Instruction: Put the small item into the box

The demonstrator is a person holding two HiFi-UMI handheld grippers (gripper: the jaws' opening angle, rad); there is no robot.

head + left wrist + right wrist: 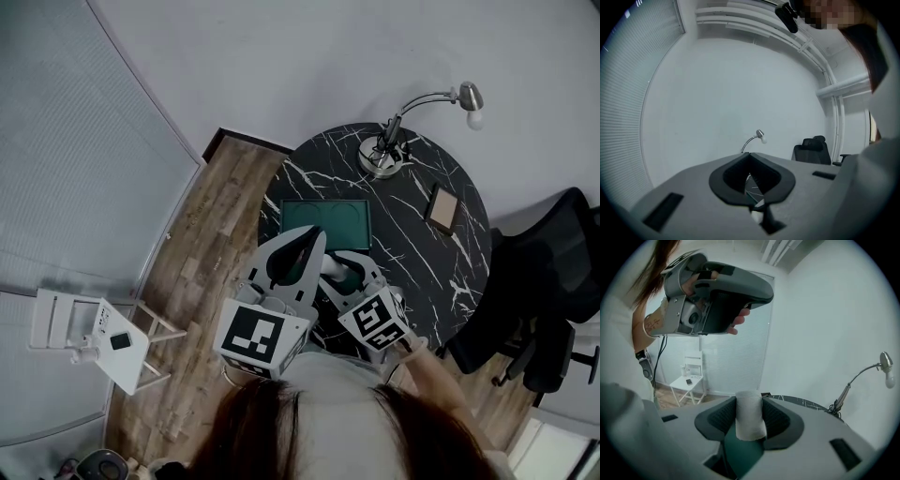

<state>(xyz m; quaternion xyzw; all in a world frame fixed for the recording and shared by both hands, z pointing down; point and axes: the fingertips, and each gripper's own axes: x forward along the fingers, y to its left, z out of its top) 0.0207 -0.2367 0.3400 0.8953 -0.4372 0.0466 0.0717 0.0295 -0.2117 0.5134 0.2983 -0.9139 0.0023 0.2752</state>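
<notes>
A white roll-shaped small item (750, 420) stands upright between the pads of my right gripper (750, 427), which is shut on it. Under those jaws shows the dark green of the box (740, 458). In the head view the open green box (325, 225) lies on the near half of the round black marble table (412, 253). Both grippers hover at the table's near edge. My right gripper (342, 267) is just short of the box. My left gripper (305, 242) is beside it, raised, with its jaws shut (750, 155) on nothing.
A gooseneck desk lamp (384, 155) stands at the table's far side, with a flat brown thing (442, 208) to its right. A black office chair (553, 281) is right of the table. A small white stand (103, 342) is on the wood floor at the left.
</notes>
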